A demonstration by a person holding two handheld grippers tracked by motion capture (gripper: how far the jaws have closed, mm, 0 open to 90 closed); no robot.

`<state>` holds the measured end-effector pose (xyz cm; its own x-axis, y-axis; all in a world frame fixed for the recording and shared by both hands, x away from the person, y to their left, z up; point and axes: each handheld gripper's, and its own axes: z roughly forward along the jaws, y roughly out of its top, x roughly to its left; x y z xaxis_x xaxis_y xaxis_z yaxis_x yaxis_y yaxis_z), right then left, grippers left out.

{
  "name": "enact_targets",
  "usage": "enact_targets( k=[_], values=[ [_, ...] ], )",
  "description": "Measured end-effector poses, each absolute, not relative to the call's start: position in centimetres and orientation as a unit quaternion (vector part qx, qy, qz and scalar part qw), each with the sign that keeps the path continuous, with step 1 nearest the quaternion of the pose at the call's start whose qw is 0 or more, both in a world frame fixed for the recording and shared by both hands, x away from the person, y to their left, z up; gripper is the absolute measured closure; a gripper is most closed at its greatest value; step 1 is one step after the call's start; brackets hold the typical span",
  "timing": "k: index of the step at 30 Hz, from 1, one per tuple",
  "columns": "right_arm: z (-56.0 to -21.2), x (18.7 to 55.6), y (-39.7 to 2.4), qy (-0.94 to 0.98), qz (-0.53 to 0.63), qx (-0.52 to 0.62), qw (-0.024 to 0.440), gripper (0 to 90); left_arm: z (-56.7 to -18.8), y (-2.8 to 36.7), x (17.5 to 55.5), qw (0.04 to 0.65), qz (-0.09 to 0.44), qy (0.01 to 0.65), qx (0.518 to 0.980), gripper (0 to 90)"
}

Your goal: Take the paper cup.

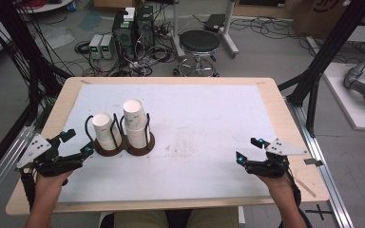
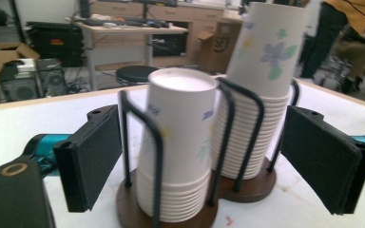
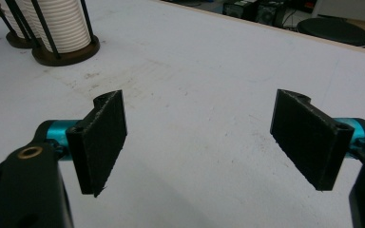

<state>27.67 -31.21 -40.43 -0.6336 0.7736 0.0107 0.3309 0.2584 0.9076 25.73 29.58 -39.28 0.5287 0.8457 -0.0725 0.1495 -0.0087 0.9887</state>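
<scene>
On the counter (image 1: 195,137), a dark twin-ring cup holder (image 1: 123,145) stands at about nine o'clock, carrying two stacks of upturned paper cups (image 1: 135,121). The left gripper (image 1: 78,142), jaws spread wide, sits just beside the holder, framing the nearer stack (image 2: 178,142). The right gripper (image 1: 248,149), also spread and empty, hovers at four o'clock, well apart from the holder.

two stacks of white paper cups stand upside down in a dark brown double-ring holder (image 1: 123,150) with black wire uprights, at about nine o'clock on the counter. the shorter stack (image 1: 104,131) sits at the left, the taller stack (image 1: 136,125) touching beside it. faint blue and green flower prints mark the cups.
</scene>
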Motion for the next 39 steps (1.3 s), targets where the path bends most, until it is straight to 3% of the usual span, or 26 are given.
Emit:
enact_targets(
  k=[13, 21, 39],
  values=[
    [-40.6, 27.7, -31.2, 0.76, 0.491, 0.366, 0.22, 20.1, -35.7, 27.8, 29.8, 0.566, 0.275, 0.383, 0.676, 16.5],
    [-40.6, 27.7, -31.0, 0.761, 0.492, 0.363, 0.215, 20.1, -35.7, 27.2, 31.9, 0.534, 0.261, 0.407, 0.694, 19.0],
    [-40.6, 27.8, -31.1, 0.761, 0.493, 0.363, 0.215, 20.1, -36.4, 26.6, 33.2, 0.492, 0.243, 0.415, 0.726, 35.4]
  ],
)
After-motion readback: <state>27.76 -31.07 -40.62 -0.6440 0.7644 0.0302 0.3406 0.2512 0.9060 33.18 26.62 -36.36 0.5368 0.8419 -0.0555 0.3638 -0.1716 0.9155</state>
